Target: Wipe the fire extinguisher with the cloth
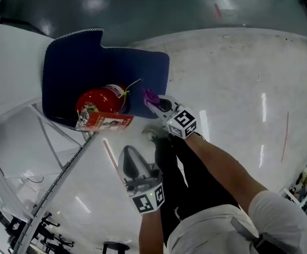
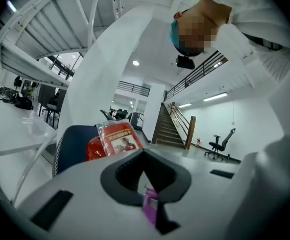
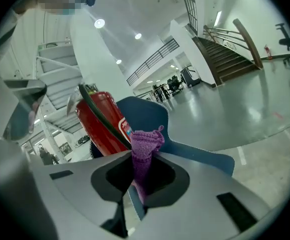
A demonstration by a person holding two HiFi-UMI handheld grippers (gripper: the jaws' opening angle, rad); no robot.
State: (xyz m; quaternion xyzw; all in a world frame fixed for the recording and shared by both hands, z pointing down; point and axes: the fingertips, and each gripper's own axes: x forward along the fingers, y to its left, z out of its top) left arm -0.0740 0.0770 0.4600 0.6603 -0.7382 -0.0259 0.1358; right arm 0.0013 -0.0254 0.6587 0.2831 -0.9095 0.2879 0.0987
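Red fire extinguisher (image 1: 104,99) on a blue mat (image 1: 79,62) on the floor (image 1: 238,78), w/ a red-and-white tag (image 1: 108,122) at its top end. Purple cloth (image 1: 151,95) sits just beside the extinguisher's right side; can't tell if they touch. Right gripper (image 1: 154,102) has its fingers pinched on the cloth, which bunches out past the tips. Left gripper (image 1: 129,152) is further back, nearer the person, pointing toward the extinguisher, fingers closed together w/ a small purple scrap low between them
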